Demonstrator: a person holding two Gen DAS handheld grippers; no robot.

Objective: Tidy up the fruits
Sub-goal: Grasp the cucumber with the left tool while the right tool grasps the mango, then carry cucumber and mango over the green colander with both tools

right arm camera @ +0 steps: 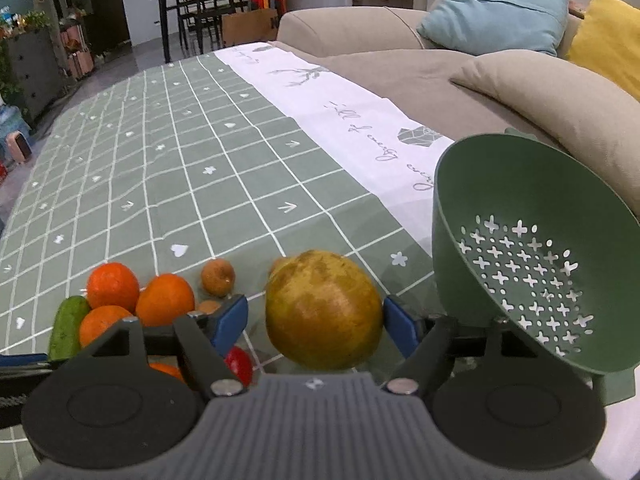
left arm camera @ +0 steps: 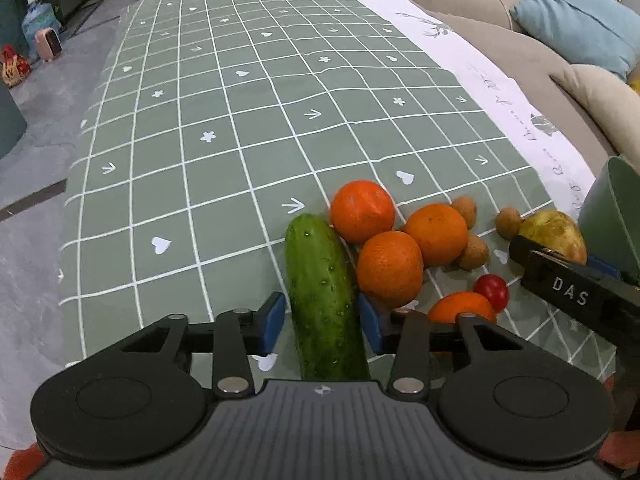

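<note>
A green cucumber (left arm camera: 320, 280) lies on the checked tablecloth (left arm camera: 224, 184), and my left gripper (left arm camera: 322, 320) is shut on it, a blue pad against each side. Several oranges (left arm camera: 390, 268) crowd its right side, with small brown fruits (left arm camera: 474, 252) and a red cherry-sized fruit (left arm camera: 491, 292). A yellow-green pear (right arm camera: 324, 308) rests on the cloth between the fingers of my right gripper (right arm camera: 316, 324), which is open; a gap shows at the left pad. One right finger (left arm camera: 568, 288) reaches in beside the pear (left arm camera: 554, 234). A green colander (right arm camera: 520, 184) stands just right of the pear.
A beige sofa (right arm camera: 400, 72) with blue (right arm camera: 492, 12) and yellow cushions runs along the table's right side. A white printed strip (right arm camera: 340, 120) borders the cloth there. The table's left edge (left arm camera: 76, 184) drops to the grey floor. Bare cloth stretches beyond the fruit.
</note>
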